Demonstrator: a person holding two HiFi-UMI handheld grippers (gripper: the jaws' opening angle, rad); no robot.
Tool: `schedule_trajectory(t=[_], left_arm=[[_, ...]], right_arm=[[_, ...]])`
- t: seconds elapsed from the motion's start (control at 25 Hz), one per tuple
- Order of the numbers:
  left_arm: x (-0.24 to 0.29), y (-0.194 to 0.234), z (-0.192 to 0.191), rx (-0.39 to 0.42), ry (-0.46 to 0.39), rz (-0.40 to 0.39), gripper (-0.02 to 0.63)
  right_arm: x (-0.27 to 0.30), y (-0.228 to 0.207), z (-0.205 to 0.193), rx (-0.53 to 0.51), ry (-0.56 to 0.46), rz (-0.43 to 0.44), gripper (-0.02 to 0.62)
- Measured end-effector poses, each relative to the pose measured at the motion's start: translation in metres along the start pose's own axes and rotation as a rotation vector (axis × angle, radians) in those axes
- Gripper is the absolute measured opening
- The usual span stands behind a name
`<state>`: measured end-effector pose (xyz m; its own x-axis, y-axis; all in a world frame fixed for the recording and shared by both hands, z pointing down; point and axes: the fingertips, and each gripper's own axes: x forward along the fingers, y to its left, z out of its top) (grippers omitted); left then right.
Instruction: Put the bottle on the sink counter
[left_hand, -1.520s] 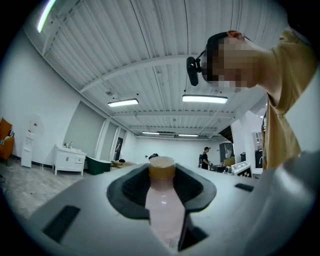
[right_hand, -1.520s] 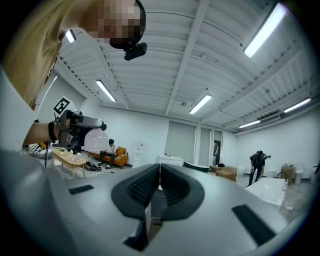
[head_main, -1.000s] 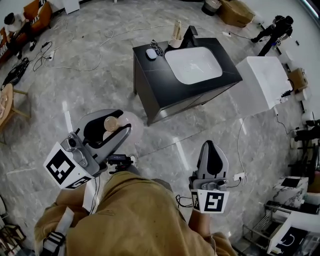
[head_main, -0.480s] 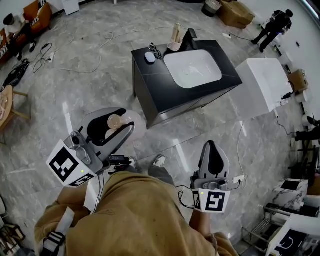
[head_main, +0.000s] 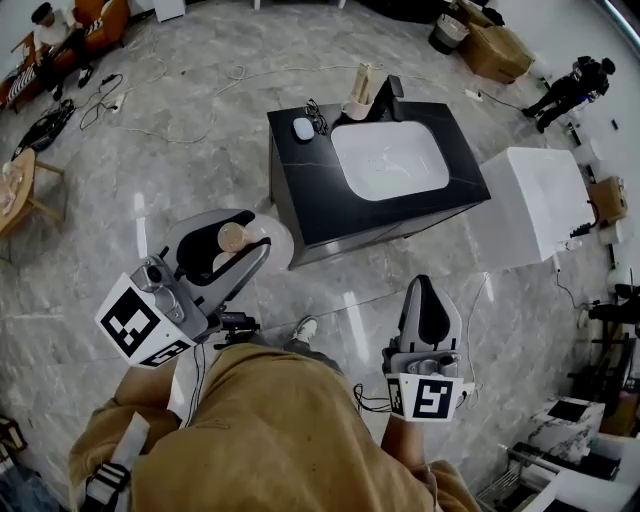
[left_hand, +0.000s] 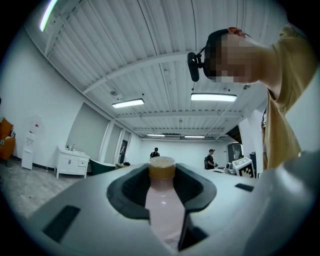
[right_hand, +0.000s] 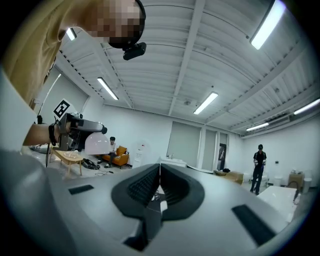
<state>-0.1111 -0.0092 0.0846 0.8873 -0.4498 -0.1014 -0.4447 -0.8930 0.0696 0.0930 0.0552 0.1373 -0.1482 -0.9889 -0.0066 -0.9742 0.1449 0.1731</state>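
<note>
Bottle (left_hand: 161, 200), pale pink with a tan cap, is clamped between the jaws of the left gripper (head_main: 243, 228), whose dark pads press on its two sides; in the left gripper view it runs away from the camera with the cap at the far end. In the head view its cap (head_main: 231, 237) shows inside the curve of the jaws, above the grey marble floor (head_main: 120, 180) and at the near left of the sink counter (head_main: 300, 190), apart from it and not touching it. That counter is a black cabinet top with a white basin (head_main: 390, 160) set into it, a dark faucet (head_main: 385, 95) at its far edge, a small white object (head_main: 303, 128) on its far left corner and a light cup (head_main: 353, 106) just left of the faucet. The right gripper (head_main: 428, 287) is held at the near right, its jaws brought together to a thin slit with nothing between them, as the right gripper view (right_hand: 160, 172) shows. A white box-shaped unit (head_main: 540, 195) stands just right of the counter, and loose cables (head_main: 190, 120) trail over the floor at the far left.
</note>
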Motion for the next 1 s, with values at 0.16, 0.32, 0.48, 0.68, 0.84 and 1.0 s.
schedule_trajectory(t=[0.16,0.32,0.48,0.68,0.84,1.0], left_arm=[[0.013,0.005,-0.009,0.009,0.015,0.028,0.13],[0.024,0.007,-0.017,0.021,0.038,0.05,0.13],[0.034,0.012,-0.028,0.021,0.053,0.06,0.13],[0.049,0.022,-0.042,0.035,0.069,0.065,0.13],[0.061,0.031,-0.052,0.053,0.08,0.065,0.13],[0.072,0.036,-0.065,0.055,0.094,0.059,0.13]], right_arm=[[0.012,-0.009,-0.008,0.006,0.004,0.032,0.006],[0.018,-0.016,-0.016,0.022,0.011,0.052,0.006],[0.024,-0.018,-0.026,0.041,0.024,0.056,0.006],[0.032,-0.016,-0.034,0.055,0.042,0.064,0.006],[0.035,-0.015,-0.04,0.066,0.061,0.062,0.006],[0.035,-0.018,-0.048,0.075,0.08,0.055,0.006]])
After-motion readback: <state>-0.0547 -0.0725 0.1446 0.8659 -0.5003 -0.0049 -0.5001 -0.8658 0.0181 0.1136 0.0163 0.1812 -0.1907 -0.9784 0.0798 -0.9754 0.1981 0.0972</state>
